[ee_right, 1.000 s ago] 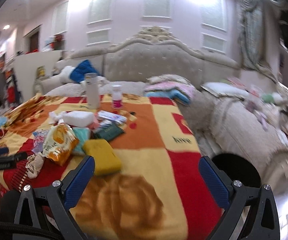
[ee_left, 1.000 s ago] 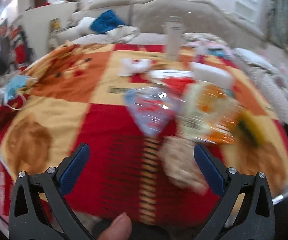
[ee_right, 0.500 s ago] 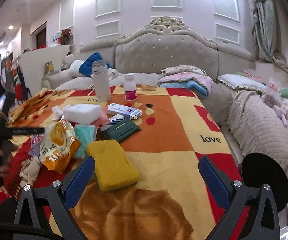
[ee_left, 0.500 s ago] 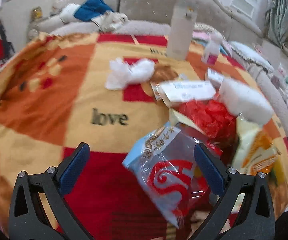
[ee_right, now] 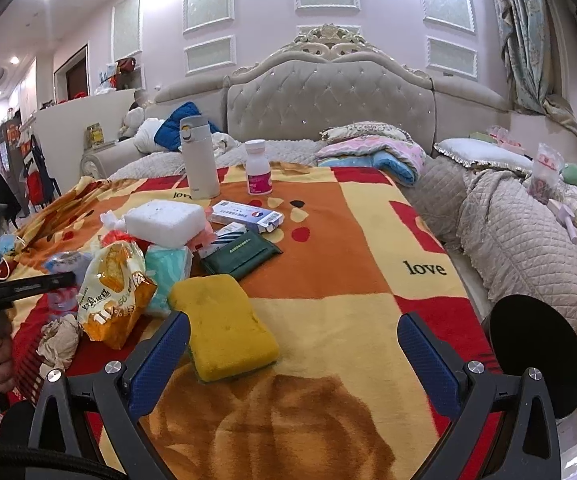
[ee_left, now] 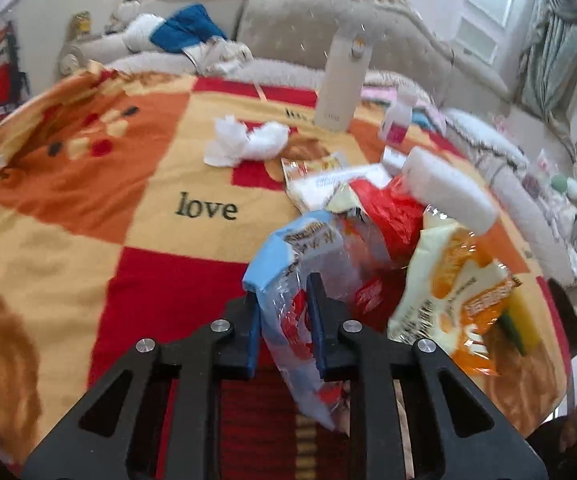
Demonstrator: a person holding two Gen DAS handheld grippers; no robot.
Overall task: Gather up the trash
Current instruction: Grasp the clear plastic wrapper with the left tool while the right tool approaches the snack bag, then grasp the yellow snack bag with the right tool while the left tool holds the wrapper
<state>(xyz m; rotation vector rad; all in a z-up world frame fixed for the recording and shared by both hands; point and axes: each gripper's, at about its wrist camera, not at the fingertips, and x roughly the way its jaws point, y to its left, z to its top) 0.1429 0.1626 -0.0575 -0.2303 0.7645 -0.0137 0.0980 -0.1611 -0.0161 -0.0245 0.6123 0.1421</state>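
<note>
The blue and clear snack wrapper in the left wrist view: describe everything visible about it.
The blue and clear snack wrapper is crinkled clear plastic with a light blue edge, red printing and a band of dark characters. It stands tilted, pinched between the blue pads of the left hand-held gripper, which is shut on it. Its lower end hangs toward the blanket; its upper end leans against the red bag.

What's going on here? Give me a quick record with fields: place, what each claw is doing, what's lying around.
place: bed covered by a checked blanket
left gripper: shut on a blue and clear snack wrapper
right gripper: open, holding nothing, above the blanket
nearest right gripper: yellow sponge
other trash: orange snack bag, crumpled tissue
standing upright: white flask, pill bottle
</note>
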